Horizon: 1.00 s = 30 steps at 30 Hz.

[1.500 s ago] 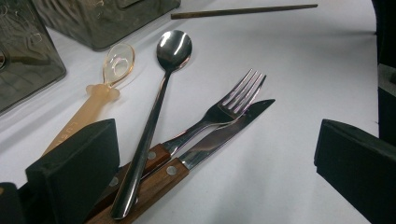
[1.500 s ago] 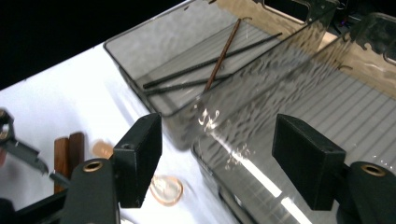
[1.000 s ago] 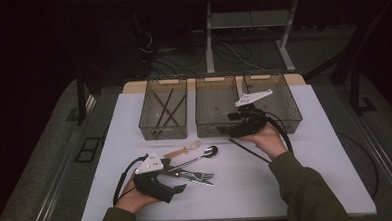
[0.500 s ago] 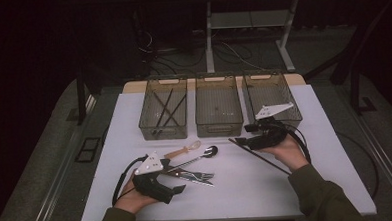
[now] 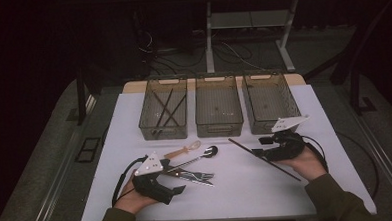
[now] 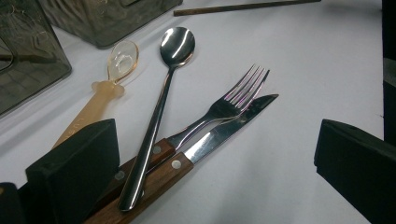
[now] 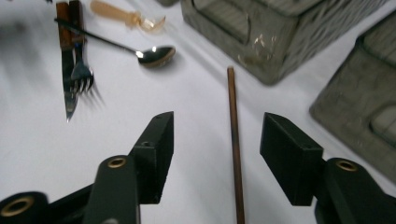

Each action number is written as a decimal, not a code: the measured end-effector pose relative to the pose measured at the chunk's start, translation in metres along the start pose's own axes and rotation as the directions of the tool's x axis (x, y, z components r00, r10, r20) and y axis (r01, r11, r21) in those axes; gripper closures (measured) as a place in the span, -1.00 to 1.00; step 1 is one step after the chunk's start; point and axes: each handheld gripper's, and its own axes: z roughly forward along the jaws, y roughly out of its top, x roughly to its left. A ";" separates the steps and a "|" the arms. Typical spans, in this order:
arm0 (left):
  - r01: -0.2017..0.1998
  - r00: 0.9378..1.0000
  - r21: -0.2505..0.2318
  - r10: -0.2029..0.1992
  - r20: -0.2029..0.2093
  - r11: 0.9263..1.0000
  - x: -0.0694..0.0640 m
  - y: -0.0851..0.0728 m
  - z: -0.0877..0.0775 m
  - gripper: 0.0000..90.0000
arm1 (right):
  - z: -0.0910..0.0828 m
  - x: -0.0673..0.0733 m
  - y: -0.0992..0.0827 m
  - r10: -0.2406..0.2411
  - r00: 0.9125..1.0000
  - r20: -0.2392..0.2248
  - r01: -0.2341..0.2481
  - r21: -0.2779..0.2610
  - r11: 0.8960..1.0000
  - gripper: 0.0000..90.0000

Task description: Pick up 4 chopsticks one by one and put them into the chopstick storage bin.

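A dark brown chopstick (image 5: pixel 264 159) lies slantwise on the white table (image 5: pixel 238 198), in front of the right bin (image 5: pixel 271 104). My right gripper (image 5: pixel 259 147) hangs low over it. In the right gripper view the chopstick (image 7: pixel 232 116) runs between the jaws of the right gripper (image 7: pixel 217 128); they have just been closing but do not touch it. My left gripper (image 5: pixel 174 177) rests at the front left, open wide. Between the jaws of the left gripper (image 6: pixel 215 140) lie a metal spoon (image 6: pixel 161 102), a fork (image 6: pixel 233 100) and a wood-handled knife (image 6: pixel 224 133).
Three clear bins stand in a row at the back; the left bin (image 5: pixel 163 112) holds several dark chopsticks, and the middle bin (image 5: pixel 219 107) stands beside it. An amber plastic spoon (image 5: pixel 183 151) lies beside the metal spoon (image 5: pixel 198 158).
My right hand has come from above the bins, rightward and toward the person, down to the chopstick on the table. The left hand has stayed put.
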 end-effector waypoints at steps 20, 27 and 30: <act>-0.001 1.000 0.004 0.001 0.002 1.000 -0.001 0.000 0.001 -1.00 | -0.007 -0.014 -0.046 0.008 0.999 0.032 -0.011 0.092 0.996 0.57; -0.004 1.000 0.010 0.004 0.004 1.000 -0.001 0.000 0.001 -1.00 | 0.004 -0.017 -0.047 -0.006 0.999 0.034 0.002 0.131 0.991 0.70; -0.004 1.000 0.011 0.004 0.004 1.000 -0.001 0.000 0.001 -1.00 | 0.007 -0.016 -0.048 -0.018 0.999 0.036 0.012 0.151 0.988 0.76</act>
